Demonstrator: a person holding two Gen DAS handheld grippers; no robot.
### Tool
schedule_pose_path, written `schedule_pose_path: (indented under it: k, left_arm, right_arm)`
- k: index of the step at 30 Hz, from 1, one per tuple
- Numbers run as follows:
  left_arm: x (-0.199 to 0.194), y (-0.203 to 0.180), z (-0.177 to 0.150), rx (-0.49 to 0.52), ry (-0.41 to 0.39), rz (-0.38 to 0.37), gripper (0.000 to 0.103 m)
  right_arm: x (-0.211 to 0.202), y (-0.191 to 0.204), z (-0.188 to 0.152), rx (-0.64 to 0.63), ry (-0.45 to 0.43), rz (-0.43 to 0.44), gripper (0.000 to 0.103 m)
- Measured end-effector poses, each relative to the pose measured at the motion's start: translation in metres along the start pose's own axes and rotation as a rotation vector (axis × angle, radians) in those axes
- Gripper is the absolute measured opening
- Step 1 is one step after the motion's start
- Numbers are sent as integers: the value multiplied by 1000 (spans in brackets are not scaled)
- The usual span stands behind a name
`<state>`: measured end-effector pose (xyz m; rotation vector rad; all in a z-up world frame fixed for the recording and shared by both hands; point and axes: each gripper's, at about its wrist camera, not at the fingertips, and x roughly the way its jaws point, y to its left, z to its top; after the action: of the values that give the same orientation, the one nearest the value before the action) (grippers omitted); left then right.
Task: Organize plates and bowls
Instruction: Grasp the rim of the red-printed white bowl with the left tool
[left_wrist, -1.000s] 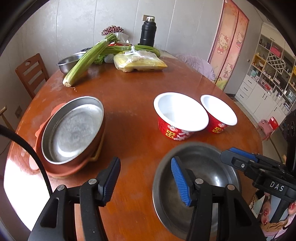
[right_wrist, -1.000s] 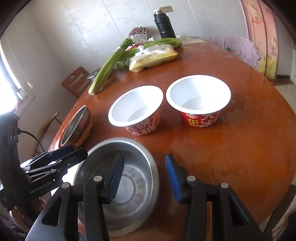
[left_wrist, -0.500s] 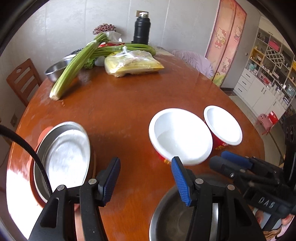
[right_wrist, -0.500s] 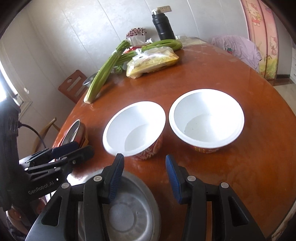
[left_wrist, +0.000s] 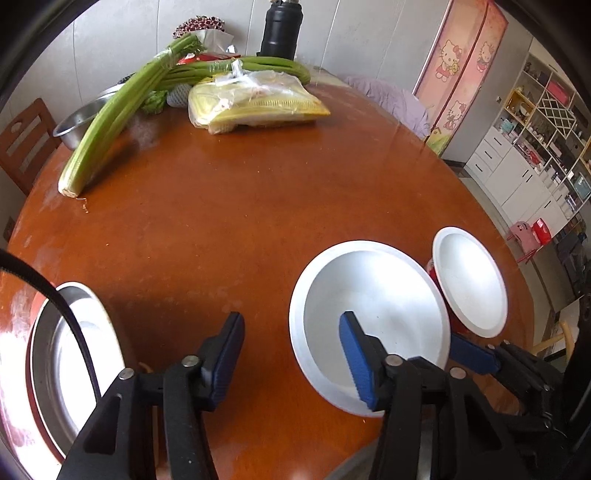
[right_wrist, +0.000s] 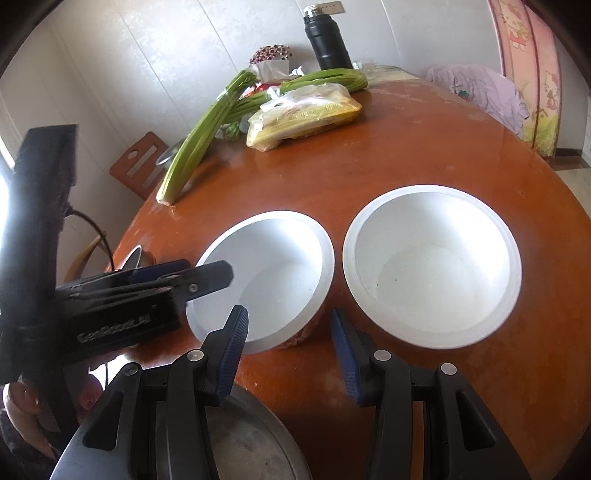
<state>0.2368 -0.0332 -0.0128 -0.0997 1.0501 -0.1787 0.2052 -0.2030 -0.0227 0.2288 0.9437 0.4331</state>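
Two red bowls with white insides stand side by side on the round wooden table: the left bowl (left_wrist: 373, 317) (right_wrist: 266, 273) and the right bowl (left_wrist: 469, 280) (right_wrist: 432, 266). My left gripper (left_wrist: 291, 350) is open, its right finger over the left bowl's near rim; it also shows in the right wrist view (right_wrist: 184, 275). My right gripper (right_wrist: 288, 343) is open and empty, just before the left bowl's near edge; it also shows in the left wrist view (left_wrist: 472, 354). A steel bowl (right_wrist: 255, 450) lies under it. A steel plate on a red plate (left_wrist: 70, 365) lies at left.
Celery (left_wrist: 122, 110), a bagged yellow pack (left_wrist: 255, 103), a steel basin (left_wrist: 85, 118) and a black flask (left_wrist: 279, 29) are at the table's far side. A wooden chair (left_wrist: 22, 144) stands at the left. Shelves (left_wrist: 546, 125) line the right wall.
Both grippers have moved forward over the table toward the two bowls. The steel bowl has slid under the lower edge of both views. Both stay open.
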Motion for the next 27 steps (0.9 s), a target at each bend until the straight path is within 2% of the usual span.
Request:
schedule_pose_path:
  k: [2,7,16,27]
  left_arm:
    - [6,-2,0,6,19,-9,32]
    - [16,-6,-1,13,47,-40,25]
    - [4,-9,-5,18,24,-49,24]
    - [-35,-14,-13,22,-50,-66,24]
  right_arm:
    - [3,1,2,-16,1,3,48]
    - [9,5,3,-38,5,19,48]
    - [6,12,1,-66,-6,15,48]
    - [-26,27,-6,-103,-73,9,48]
